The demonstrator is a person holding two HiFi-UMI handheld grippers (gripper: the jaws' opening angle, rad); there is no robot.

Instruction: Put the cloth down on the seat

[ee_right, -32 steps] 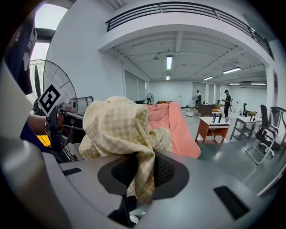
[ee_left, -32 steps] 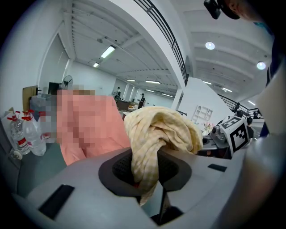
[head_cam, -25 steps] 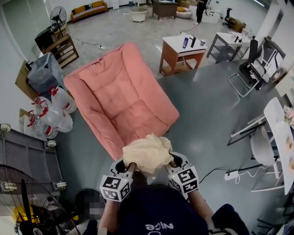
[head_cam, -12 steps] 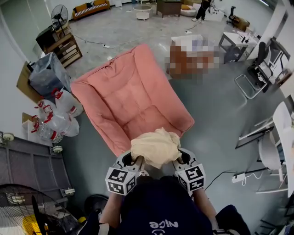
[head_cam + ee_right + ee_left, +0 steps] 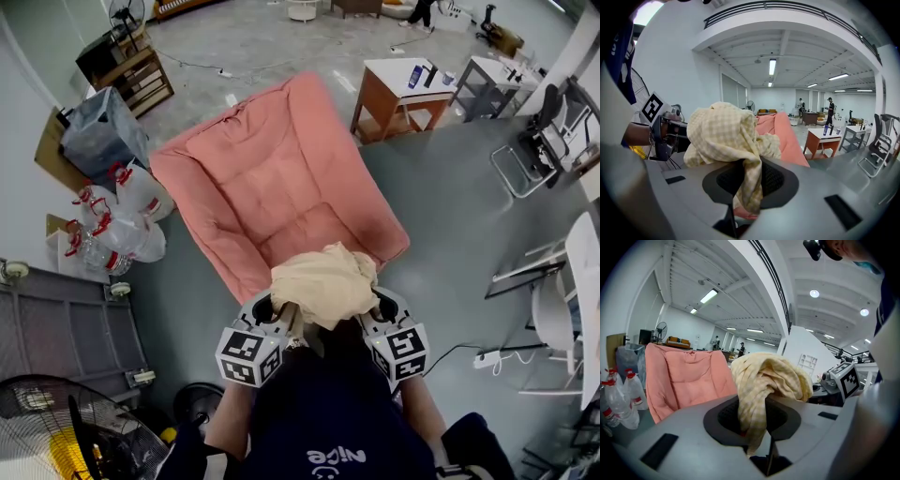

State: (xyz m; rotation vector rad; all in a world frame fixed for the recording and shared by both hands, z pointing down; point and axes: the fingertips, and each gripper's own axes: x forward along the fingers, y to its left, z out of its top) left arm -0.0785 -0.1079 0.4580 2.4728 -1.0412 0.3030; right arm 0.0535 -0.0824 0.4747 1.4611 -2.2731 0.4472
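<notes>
A crumpled pale-yellow checked cloth (image 5: 325, 284) hangs bunched between my two grippers, just at the front edge of the pink padded seat (image 5: 272, 183). My left gripper (image 5: 281, 317) is shut on one end of the cloth (image 5: 759, 390), which rises out of its jaws. The other end of the cloth (image 5: 736, 140) is clamped in my right gripper (image 5: 368, 314), also shut on it. In the left gripper view the pink seat (image 5: 686, 380) stands ahead on the left; in the right gripper view the seat (image 5: 780, 133) shows behind the cloth.
Left of the seat lie plastic water bottles (image 5: 112, 220) and a covered bin (image 5: 94, 131). A wooden side table (image 5: 403, 94) stands right of the seat's back, office chairs (image 5: 539, 150) farther right. A fan (image 5: 66, 436) sits at lower left; a power strip (image 5: 492, 356) lies on the floor.
The person has stepped nearer to the seat: both grippers and the held cloth have moved forward to its front edge. Both grips on the cloth are unchanged.
</notes>
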